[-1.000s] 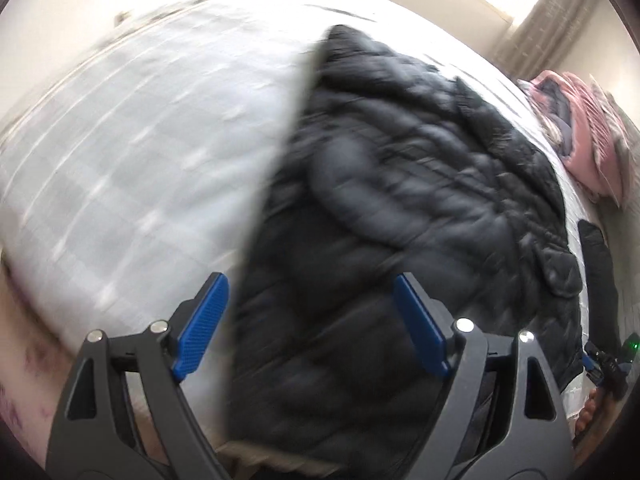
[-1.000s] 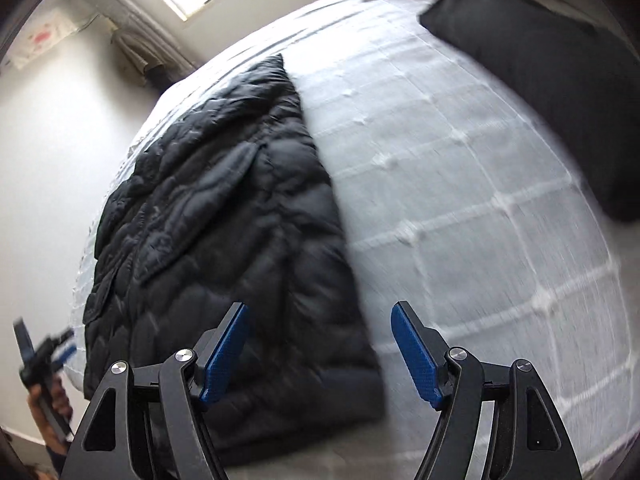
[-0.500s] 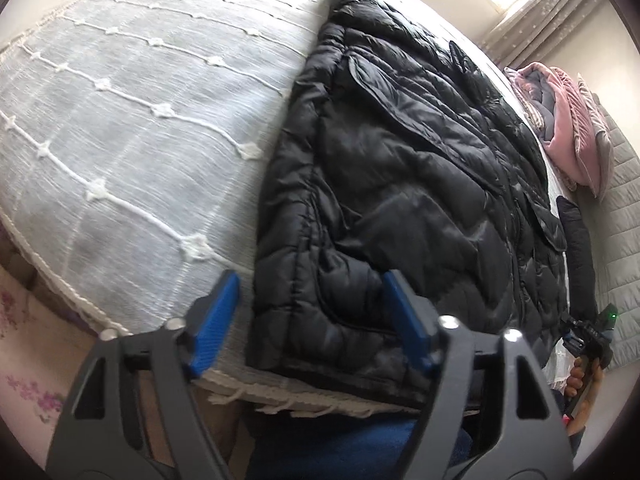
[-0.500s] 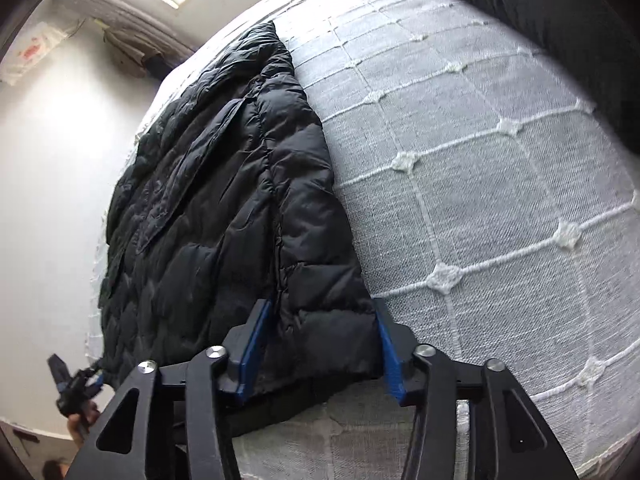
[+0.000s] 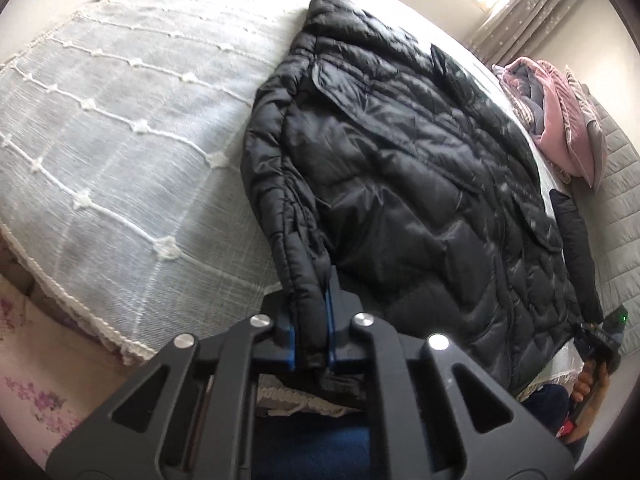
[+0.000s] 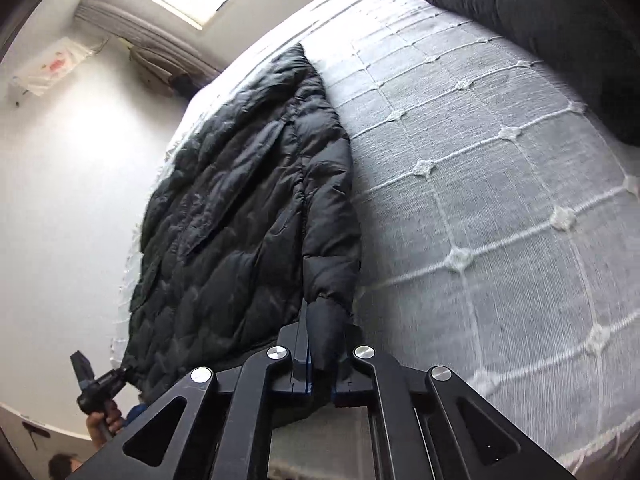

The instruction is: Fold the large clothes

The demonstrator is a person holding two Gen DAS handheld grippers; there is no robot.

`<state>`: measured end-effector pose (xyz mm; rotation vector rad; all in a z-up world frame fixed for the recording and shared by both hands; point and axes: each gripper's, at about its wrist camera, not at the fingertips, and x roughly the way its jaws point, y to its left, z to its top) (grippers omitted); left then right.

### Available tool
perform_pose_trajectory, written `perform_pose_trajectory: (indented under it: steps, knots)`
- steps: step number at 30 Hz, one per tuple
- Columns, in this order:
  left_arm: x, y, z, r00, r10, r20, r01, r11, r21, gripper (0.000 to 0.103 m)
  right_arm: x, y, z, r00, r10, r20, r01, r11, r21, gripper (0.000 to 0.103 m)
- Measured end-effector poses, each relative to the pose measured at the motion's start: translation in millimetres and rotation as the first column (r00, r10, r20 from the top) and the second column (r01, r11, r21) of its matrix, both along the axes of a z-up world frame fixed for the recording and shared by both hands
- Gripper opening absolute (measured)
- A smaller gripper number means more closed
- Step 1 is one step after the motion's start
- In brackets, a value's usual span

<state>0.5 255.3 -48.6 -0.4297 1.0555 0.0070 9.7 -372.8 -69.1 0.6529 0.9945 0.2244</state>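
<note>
Now that both sets of jaws have just been closing, each has a pinch of the black puffer jacket (image 5: pixel 400 168) between its blue pads. A second ago both stood wide over the near hem with nothing in them.

- Left gripper (image 5: pixel 310 344): clamped narrow on the jacket's near corner at its outer edge; the quilted edge bunches up into the pads and lifts slightly off the bedspread.
- Right gripper (image 6: pixel 320 364): clamped narrow on the opposite near corner (image 6: pixel 326 328), fabric squeezed to a wedge between the pads.
- The jacket lies flat and lengthways on the white tufted bedspread (image 5: pixel 120 152), hem toward the person at the bed's near edge, collar end at the far side. Pocket flaps face up.
- Off to one side: a pink and grey folded pile (image 5: pixel 556 120) near the curtain, and a dark pillow (image 6: pixel 560 40) at the head end. Both well apart from the jacket.

Read: approach is over, grasp is made on both hem corners. My guess at the step in hand is lifting the hem and carrying it toward the collar for a half fold. No fold done yet.

Risk: slick, puffy shell, and each pinch takes only a little fabric. It could slip out under the jacket's weight on the lift.
</note>
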Motion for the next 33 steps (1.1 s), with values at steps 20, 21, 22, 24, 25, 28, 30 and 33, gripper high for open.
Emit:
perform_pose_trajectory:
  steps: [20,21,22,24,25,28,30,33]
  knots:
    - [8,21,35,0.993,-0.094,0.066,0.095,0.995,-0.014,0.011,-86,-4,35,0.990,-0.081,0.116,0.072,0.994,0.078,0.002]
    - [3,25,40,0.993,-0.093,0.071,0.095,0.995,-0.034,0.011,-93,-2,39,0.987,-0.083,0.140,0.071,0.993,0.090,0.002]
    - [-1,27,45,0.992,-0.094,0.079,0.098,0.994,-0.047,0.011,-100,-6,46,0.983,-0.085,0.160,0.070,0.992,0.103,0.003]
    - [-15,32,65,0.986,-0.111,0.121,0.121,0.990,-0.074,0.011,-115,-3,62,0.971,-0.087,0.223,0.060,0.990,0.127,0.002]
    - [-24,35,76,0.983,-0.118,0.142,0.131,0.988,-0.086,0.010,-121,-5,68,0.966,-0.088,0.244,0.058,0.990,0.129,0.002]
    - [-45,49,108,0.969,-0.134,0.209,0.158,0.982,-0.103,0.010,-140,-8,102,0.934,-0.095,0.345,0.052,0.990,0.133,0.003]
    - [-55,54,124,0.961,-0.132,0.243,0.163,0.981,-0.108,0.010,-148,-12,122,0.912,-0.103,0.396,0.058,0.990,0.125,0.002]
    - [-64,65,141,0.953,-0.119,0.278,0.159,0.979,-0.126,0.010,-153,-18,141,0.888,-0.115,0.445,0.065,0.990,0.126,0.002]
